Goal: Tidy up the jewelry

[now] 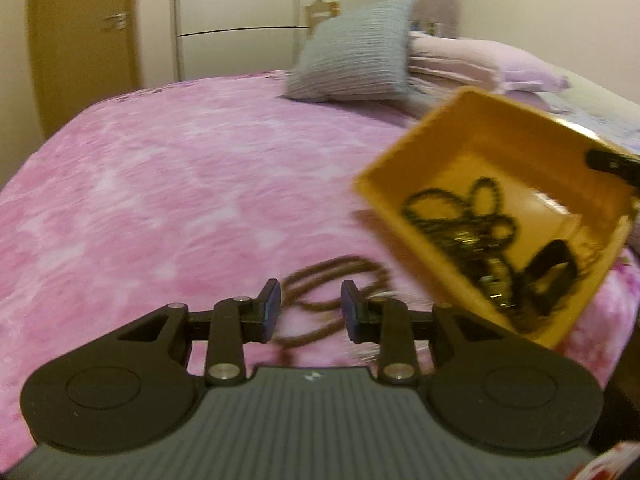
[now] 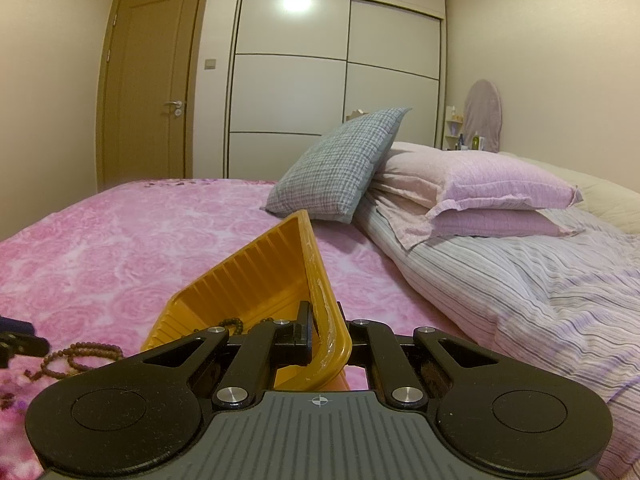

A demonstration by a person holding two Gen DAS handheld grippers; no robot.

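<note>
A yellow plastic box (image 1: 500,132) is tilted up off the pink bedspread, and my right gripper (image 2: 326,332) is shut on its near rim (image 2: 328,320). In the box lie a black bead necklace (image 1: 452,208), a black band (image 1: 548,280) and some metal pieces. A brown bead necklace (image 1: 320,276) lies loose on the bedspread left of the box. My left gripper (image 1: 310,308) hovers over it with its jaws apart, and no pad touches the beads. In the right wrist view the brown necklace (image 2: 80,356) lies at the lower left, next to the left gripper's tip (image 2: 16,340).
The pink bedspread (image 1: 160,200) stretches away to the left and far side. A grey checked pillow (image 2: 340,168), two pink pillows (image 2: 480,184) and a striped duvet (image 2: 520,280) lie to the right. A wardrobe (image 2: 336,80) and a door (image 2: 152,80) stand behind the bed.
</note>
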